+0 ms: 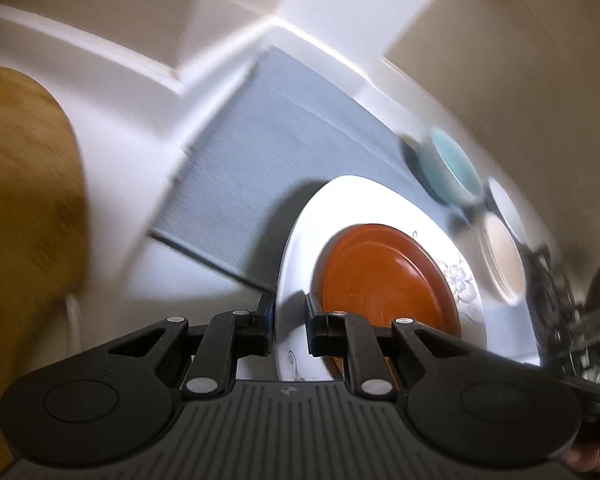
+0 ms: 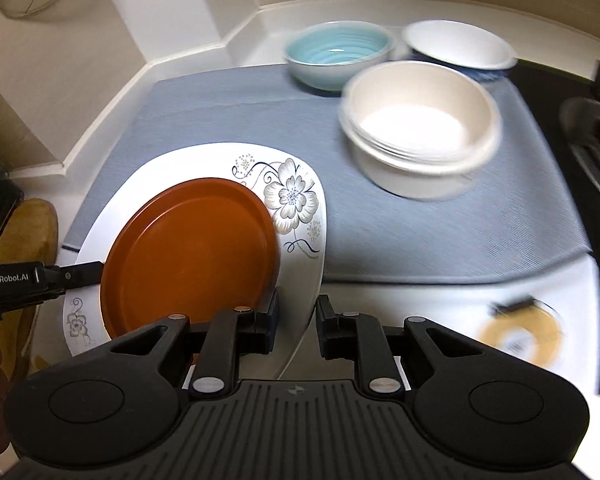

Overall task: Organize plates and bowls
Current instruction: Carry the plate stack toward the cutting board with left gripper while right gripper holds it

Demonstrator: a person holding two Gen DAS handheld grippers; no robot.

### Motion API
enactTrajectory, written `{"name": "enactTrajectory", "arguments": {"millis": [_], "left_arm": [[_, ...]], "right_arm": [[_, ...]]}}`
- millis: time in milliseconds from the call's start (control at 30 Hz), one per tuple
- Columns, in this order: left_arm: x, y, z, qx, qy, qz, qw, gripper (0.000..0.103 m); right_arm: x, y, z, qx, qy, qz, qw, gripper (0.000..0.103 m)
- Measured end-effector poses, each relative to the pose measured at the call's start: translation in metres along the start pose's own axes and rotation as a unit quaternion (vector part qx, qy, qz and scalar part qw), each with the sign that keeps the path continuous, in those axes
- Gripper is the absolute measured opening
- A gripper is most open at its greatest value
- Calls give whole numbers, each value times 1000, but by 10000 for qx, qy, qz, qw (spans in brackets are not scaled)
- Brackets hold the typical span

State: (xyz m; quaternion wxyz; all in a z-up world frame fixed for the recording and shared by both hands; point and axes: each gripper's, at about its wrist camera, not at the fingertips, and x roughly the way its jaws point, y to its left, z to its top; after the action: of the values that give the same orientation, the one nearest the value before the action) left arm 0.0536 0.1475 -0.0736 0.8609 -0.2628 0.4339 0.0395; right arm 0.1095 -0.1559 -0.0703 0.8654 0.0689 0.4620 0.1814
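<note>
Plates stacked: orange plate (image 2: pixel 190 254) rides loose on white floral plate (image 2: pixel 296 200), both carried over near-left edge of grey mat (image 2: pixel 420 240). Left tool (image 1: pixel 290 322) and right tool (image 2: pixel 298 328) each pinch the white rim, jaws nearly closed. Bowls (image 2: pixel 420 128) cluster far right. Risk: uneven tilt between hands could slide the orange plate off onto the counter (image 2: pixel 380 300).

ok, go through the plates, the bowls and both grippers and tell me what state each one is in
white flowered plate: gripped at two edges, over the mat
orange plate: lying on the white plate
left gripper: shut on the white plate's rim
right gripper: shut on the white plate's rim
blue bowl: upright, empty
cream bowls: upright, stacked
white and navy bowl: upright
</note>
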Motion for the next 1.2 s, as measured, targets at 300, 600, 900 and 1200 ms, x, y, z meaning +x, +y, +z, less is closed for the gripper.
{"name": "enactTrajectory", "arguments": {"millis": [300, 600, 900, 1200], "left_arm": [[0, 45, 41, -315, -395, 131, 9986, 17], [-9, 61, 44, -535, -405, 31, 9977, 18], [-22, 54, 16, -222, -299, -51, 9993, 18], [-22, 53, 15, -244, -387, 20, 9990, 18]], "right_arm": [[35, 56, 33, -81, -81, -120, 9999, 23], [39, 66, 39, -93, 14, -51, 9999, 26], [30, 69, 24, 173, 80, 76, 9998, 27], [37, 72, 28, 238, 96, 81, 9996, 27]]}}
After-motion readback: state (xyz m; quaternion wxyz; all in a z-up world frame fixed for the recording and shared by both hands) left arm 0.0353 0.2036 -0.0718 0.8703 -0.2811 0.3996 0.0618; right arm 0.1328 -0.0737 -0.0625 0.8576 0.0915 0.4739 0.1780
